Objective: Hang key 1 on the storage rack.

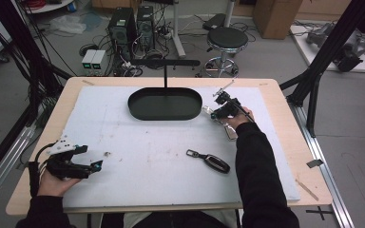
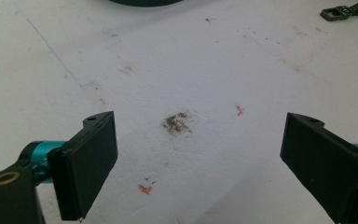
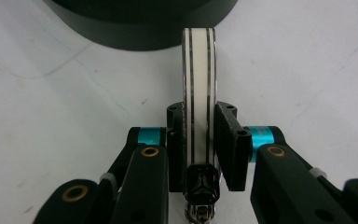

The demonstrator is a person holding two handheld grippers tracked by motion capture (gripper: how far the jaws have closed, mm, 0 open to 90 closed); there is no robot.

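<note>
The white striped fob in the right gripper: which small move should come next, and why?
Probably lift it a little and carry it over the black tray. The right gripper is shut on the white striped fob, held edge-up, and the tray's wall lies just ahead.

Cream key fob (image 3: 198, 98), black stripes, edge-up between jaws, beside black tray (image 3: 135, 28).

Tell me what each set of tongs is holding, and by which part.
The right tongs clamp a white key fob with black stripes by its flat sides, near the end with the black clip. The left tongs stand open, holding nothing.
</note>
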